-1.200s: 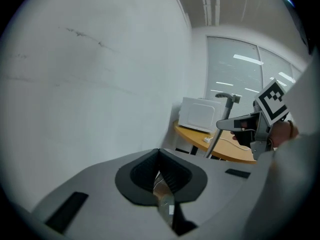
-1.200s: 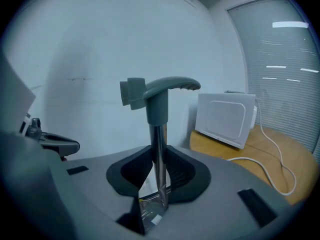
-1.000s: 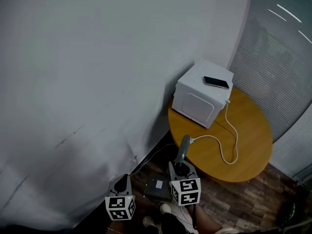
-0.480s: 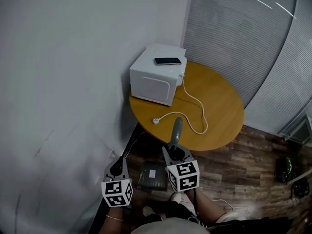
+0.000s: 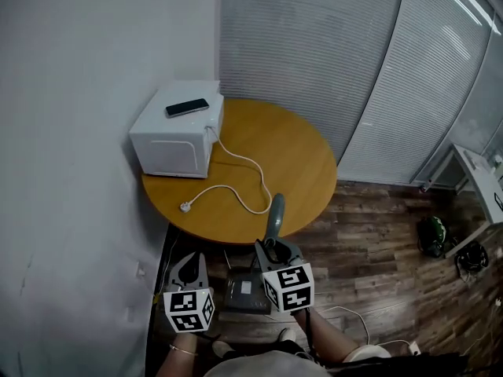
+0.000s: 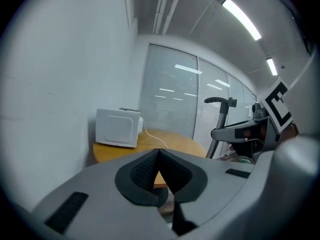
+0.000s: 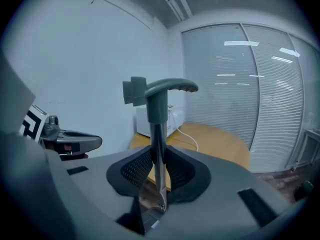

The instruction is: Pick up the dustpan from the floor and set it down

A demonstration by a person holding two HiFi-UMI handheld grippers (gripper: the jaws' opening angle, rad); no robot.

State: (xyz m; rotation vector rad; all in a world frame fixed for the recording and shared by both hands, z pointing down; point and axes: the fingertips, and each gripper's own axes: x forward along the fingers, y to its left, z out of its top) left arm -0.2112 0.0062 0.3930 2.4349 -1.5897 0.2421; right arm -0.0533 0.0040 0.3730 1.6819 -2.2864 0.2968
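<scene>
Item: dustpan (image 5: pixel 247 294), long-handled. The dark pan hangs low between the two grippers, above the wooden floor (image 5: pixel 369 242) and just off the near edge of the round tabletop (image 5: pixel 283 155). Its grey handle (image 5: pixel 275 212) stands upright. Right gripper (image 5: pixel 271 250): jaws clenched on the handle shaft. Left gripper (image 5: pixel 189 259): jaws closed together, nothing between them. Change: over the last second the whole scene has swung across the head view. The tabletop has gone from the right side to the middle, and the blinds (image 5: pixel 314 53) now fill the top where bare wall was. Both grippers and the pan keep their places at the bottom of the view. The dustpan therefore seems already lifted and in carriage during a turn, with the setting-down not yet begun. On the tabletop, at its left edge: a white appliance (image 5: pixel 174 140) with a phone (image 5: pixel 187 107) on top and a white cable (image 5: pixel 228 175) trailing toward the near edge. Only the head view shows the pan. Only the right gripper view shows the pads (image 7: pixel 137 171) pressing the shaft and the hooked handle top (image 7: pixel 165 89). The left gripper view confirms the empty, closed pads (image 6: pixel 145 171) and shows the held handle (image 6: pixel 222 104) from the side.
</scene>
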